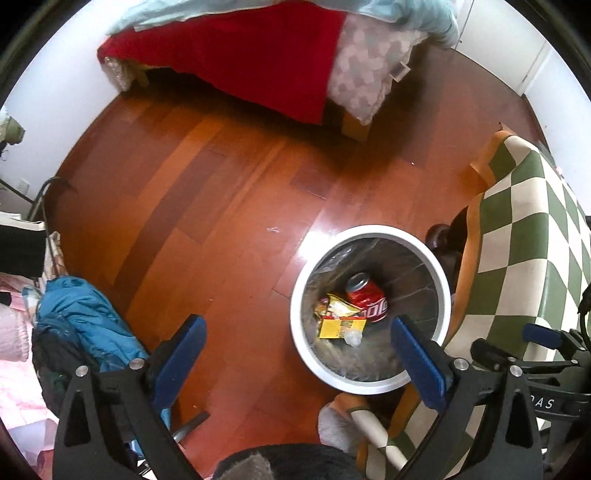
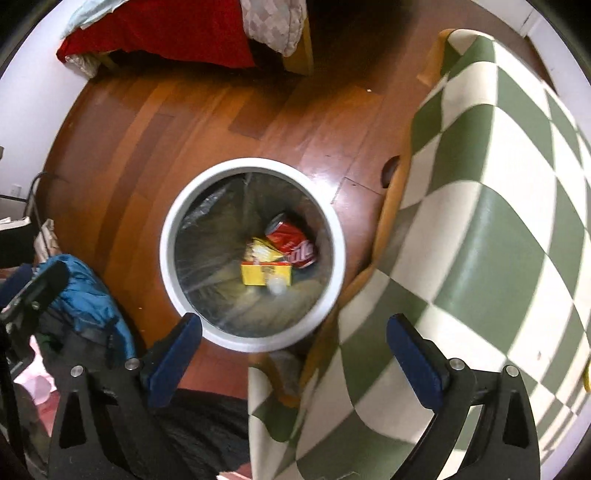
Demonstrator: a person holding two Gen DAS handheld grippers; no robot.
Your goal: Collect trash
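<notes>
A round white trash bin (image 1: 441, 280) with a clear liner stands on the wooden floor; it also shows in the right wrist view (image 2: 168, 229). Inside lie a red soda can (image 1: 367, 297) (image 2: 295, 243), a yellow box (image 1: 341, 328) (image 2: 260, 275), a yellow snack wrapper (image 1: 338, 304) (image 2: 260, 253) and a small clear plastic piece (image 1: 352, 336) (image 2: 276, 285). My left gripper (image 1: 297, 332) is open and empty above the floor, left of the bin. My right gripper (image 2: 293, 330) is open and empty above the bin's near rim.
A table with a green and white checked cloth (image 1: 524, 236) (image 2: 480, 206) stands right of the bin. A bed with red cover (image 1: 255, 51) (image 2: 173, 29) is at the back. Blue clothing (image 1: 85, 317) (image 2: 85, 295) lies at the left on the wooden floor (image 1: 221, 192).
</notes>
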